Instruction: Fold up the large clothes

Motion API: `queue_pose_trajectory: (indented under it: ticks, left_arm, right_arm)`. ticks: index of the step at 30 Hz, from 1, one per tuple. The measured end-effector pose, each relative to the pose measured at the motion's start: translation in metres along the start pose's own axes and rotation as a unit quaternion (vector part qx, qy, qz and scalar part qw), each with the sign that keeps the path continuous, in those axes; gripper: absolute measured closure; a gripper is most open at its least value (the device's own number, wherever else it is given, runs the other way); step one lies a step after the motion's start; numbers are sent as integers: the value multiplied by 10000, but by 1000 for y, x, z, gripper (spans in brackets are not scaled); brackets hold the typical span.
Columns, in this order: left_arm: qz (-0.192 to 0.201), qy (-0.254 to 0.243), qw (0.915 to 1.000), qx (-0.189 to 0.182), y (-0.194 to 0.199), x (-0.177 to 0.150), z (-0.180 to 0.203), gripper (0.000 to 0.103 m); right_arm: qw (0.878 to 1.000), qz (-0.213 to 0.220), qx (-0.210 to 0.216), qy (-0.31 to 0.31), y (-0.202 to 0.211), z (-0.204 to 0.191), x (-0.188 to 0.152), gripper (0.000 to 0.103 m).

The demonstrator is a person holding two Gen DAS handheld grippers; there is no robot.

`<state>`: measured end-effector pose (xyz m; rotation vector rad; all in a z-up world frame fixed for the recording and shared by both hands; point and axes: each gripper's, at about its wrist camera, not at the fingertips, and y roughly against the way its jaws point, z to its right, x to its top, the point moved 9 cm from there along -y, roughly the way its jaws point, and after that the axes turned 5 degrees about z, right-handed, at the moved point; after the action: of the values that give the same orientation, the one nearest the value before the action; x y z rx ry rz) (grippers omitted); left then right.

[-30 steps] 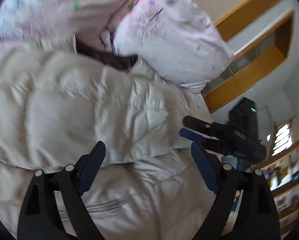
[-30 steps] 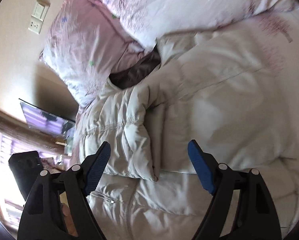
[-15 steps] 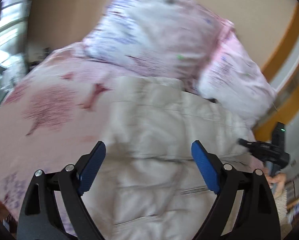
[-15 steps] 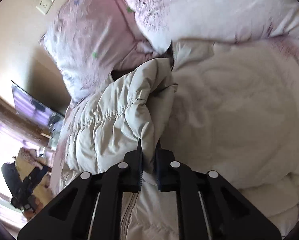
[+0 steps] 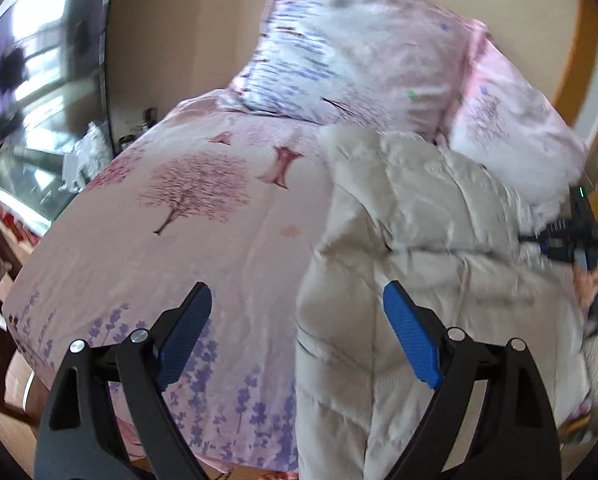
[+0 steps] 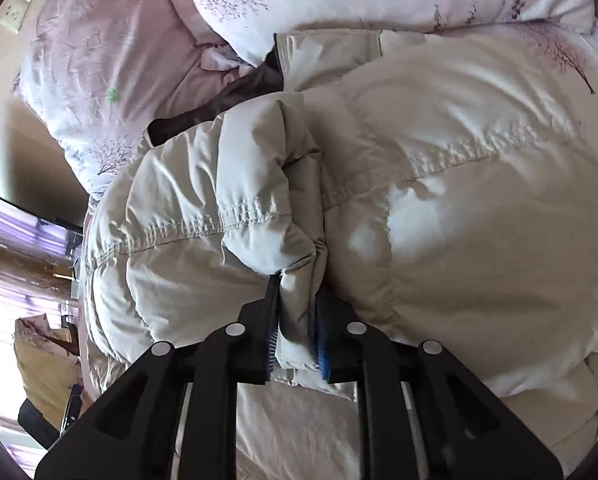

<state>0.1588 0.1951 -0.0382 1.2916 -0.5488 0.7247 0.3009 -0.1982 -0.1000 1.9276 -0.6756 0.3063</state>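
A cream quilted puffer jacket [image 5: 419,220] lies on the bed with one side folded over. My left gripper [image 5: 297,292] hangs open above the jacket's left edge and the bedsheet, with nothing between its blue pads. In the right wrist view, my right gripper [image 6: 297,284] pinches a thick fold of the jacket [image 6: 459,200] near a stitched seam. Its jaws are opening slightly, while the pads still press on the fabric. The right gripper [image 5: 567,240] also shows at the far right of the left wrist view, with a hand behind it.
A pink bedsheet [image 5: 187,208] printed with trees covers the bed. Two pink patterned pillows [image 5: 359,48] [image 6: 111,60] lie at its head against a beige wall. A dark screen [image 5: 39,72] and a cluttered shelf stand left of the bed. The bed's edge runs along the lower left.
My right gripper shut on a fold of the jacket and sank closer to it. The left gripper swung left, from over the jacket to its left edge and the bare sheet.
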Motion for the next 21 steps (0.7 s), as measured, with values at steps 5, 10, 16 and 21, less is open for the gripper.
queue_pose_trajectory:
  ticks: [5,10,16,21]
  left_arm:
    - [-372,-122,9989,-245,-2,-17,10,13]
    - [-600,378,9970,-309,-2,-29,-2,2]
    - [-590,404,9972,-200,5,-39,-14,2]
    - [-718,256,9959,-480,10,-51,-7,2]
  right_arm:
    - [9993,309,213,27,41,4,-7,44]
    - [9955,939,151,32,105,39,-23,13]
    - [9868,1572,-158,-356,177,106,-51,1]
    - [9886,1405,-287,-463,194,147,-86,1]
